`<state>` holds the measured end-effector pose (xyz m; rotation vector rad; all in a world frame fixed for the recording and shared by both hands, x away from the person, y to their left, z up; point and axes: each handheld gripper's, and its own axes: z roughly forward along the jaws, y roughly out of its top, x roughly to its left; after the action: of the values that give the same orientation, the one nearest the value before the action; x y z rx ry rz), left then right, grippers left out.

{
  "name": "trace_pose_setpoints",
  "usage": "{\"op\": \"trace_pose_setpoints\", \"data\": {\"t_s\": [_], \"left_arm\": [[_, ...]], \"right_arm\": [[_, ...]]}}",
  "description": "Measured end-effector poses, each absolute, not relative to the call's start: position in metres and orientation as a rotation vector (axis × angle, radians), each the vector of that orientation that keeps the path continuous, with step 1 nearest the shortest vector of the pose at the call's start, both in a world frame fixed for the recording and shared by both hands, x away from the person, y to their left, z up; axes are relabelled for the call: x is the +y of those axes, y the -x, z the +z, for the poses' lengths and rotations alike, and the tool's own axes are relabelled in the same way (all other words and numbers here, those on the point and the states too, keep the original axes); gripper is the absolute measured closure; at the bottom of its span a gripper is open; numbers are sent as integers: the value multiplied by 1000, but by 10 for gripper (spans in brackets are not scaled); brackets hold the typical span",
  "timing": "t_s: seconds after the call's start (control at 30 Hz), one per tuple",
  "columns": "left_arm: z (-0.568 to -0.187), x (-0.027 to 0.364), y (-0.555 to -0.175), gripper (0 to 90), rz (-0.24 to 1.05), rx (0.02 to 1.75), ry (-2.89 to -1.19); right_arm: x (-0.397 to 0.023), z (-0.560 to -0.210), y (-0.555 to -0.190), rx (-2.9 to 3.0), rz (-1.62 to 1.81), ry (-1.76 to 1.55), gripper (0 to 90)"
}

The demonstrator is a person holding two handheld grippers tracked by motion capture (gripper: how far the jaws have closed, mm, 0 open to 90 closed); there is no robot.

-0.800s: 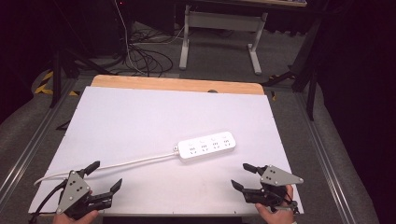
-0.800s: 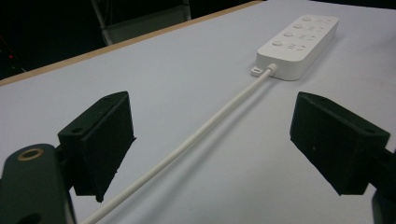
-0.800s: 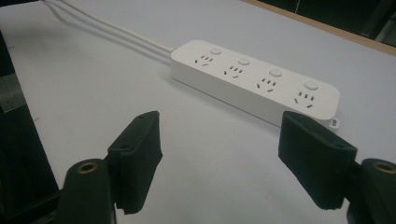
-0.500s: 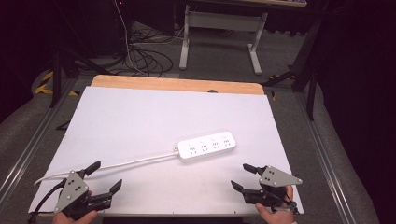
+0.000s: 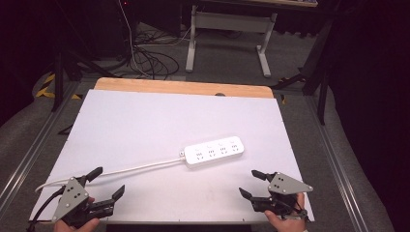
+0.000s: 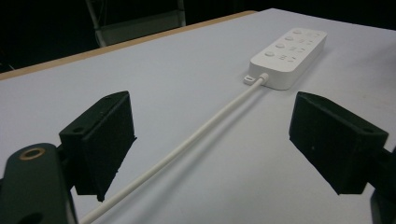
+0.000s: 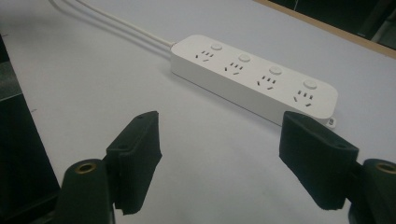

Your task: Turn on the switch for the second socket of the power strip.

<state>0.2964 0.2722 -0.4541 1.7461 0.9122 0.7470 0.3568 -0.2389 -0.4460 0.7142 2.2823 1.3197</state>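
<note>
Almost nothing changed against 0.8 s ago: left gripper (image 5: 104, 186) and right gripper (image 5: 255, 182) still at the white worktop (image 5: 145, 116) near edge, jaws spread, empty. White 4-socket plastic power strip (image 5: 213, 151) still mid-worktop, cord (image 5: 130, 168) trailing left; apparently not begun.

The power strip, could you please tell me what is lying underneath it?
The power strip lies flat on the white table, with its cord trailing away towards the left gripper. Its body hides the spot directly beneath it.
</note>
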Motion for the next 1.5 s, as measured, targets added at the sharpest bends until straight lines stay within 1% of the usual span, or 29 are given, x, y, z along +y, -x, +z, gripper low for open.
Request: {"op": "trace_pose_setpoints", "data": {"t_s": [0.27, 0.33, 0.43, 0.5, 0.9, 1.5], "left_arm": [[-455, 271, -297, 149, 749, 924, -1752], [-454, 272, -297, 149, 745, 921, -1751], [-454, 272, -297, 149, 745, 922, -1738], [-454, 273, -297, 149, 743, 926, -1744], [-454, 273, -296, 149, 744, 927, -1737], [-455, 273, -297, 149, 740, 922, -1734]], "right_arm": [[-236, -437, -359, 2292, 1312, -717, 308], [-235, -432, -362, 2302, 1316, -719, 329], [-232, -425, -368, 2328, 1326, -717, 384], [-228, -420, -372, 2343, 1322, -719, 393], [-199, -399, -394, 2384, 1302, -686, 401], [-175, -384, -420, 2400, 1280, -673, 403]]}}
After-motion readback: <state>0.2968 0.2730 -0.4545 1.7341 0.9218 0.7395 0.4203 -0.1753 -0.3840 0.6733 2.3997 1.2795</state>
